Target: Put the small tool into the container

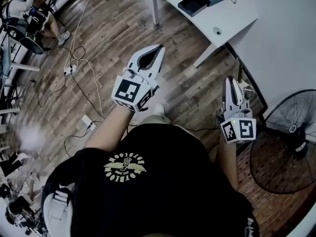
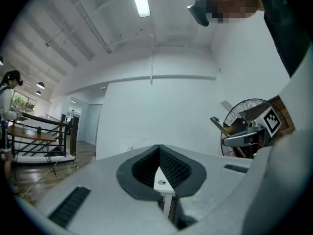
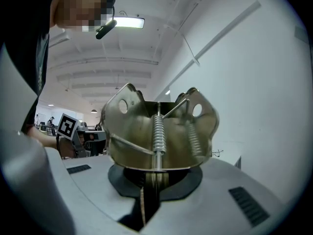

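Small tool, a brass-toned sheet-metal clip with coil springs, is clenched in the right gripper fingers, level above the wood floor. Left gripper fingers are closed on nothing. Likely target is the dark teal box on the white bench. Grip firmly and release only once inside.

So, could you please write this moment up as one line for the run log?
left gripper: shut, empty | right gripper: shut on metal spring clip | dark box: on white table, away from both grippers
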